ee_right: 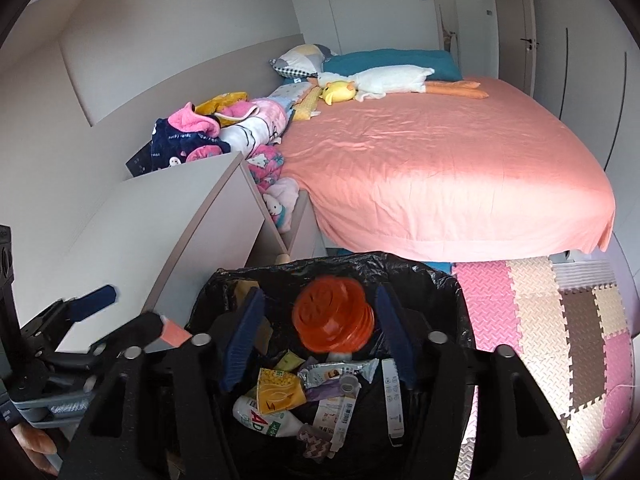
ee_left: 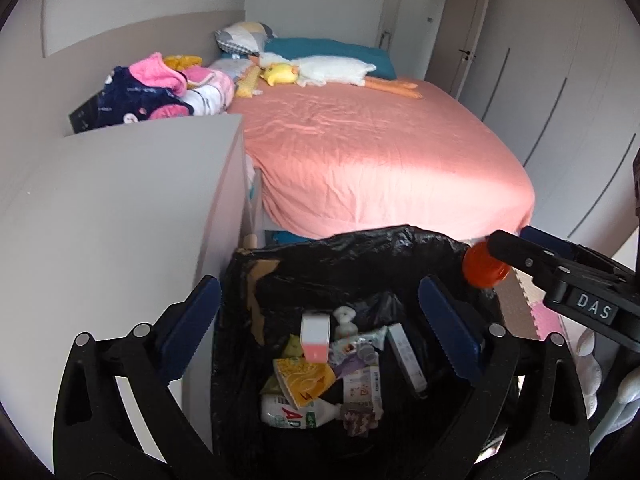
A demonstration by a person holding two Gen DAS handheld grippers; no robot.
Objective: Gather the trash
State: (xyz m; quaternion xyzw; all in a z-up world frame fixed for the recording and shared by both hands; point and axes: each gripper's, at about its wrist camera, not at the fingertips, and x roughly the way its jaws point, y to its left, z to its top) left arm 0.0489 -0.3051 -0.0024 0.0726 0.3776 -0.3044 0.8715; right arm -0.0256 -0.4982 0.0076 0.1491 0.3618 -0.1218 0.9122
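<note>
The step in hand looks like the drop: both tools hang over the black-lined bin [ee_right: 404,262], pointing down into it. The left gripper [ee_left: 318,284] stands spread wide with nothing clamped; a small white-and-pink carton [ee_left: 316,336] shows blurred and free between its jaws, above the wrappers and bottle already lying inside the bin. The right gripper [ee_right: 319,290] also looks released: the orange round tub [ee_right: 334,316] sits between its blue pads [ee_right: 244,340] with a gap on its left side and, at most, a brush on its right, so it seems to be let go rather than gripped. Both pieces are inside the bin's rim, so they should land in the heap. The next move calls for lifting both tools straight up out of the mouth and seeking more rubbish. The two tools are close side by side, the right one's finger just beside the left's. A grey cabinet [ee_left: 132,184] stands against the bin's left edge, the bed [ee_right: 440,168] lies just beyond its far edge, and open foam mat [ee_right: 560,320] lies to its right, the freest way out.
</note>
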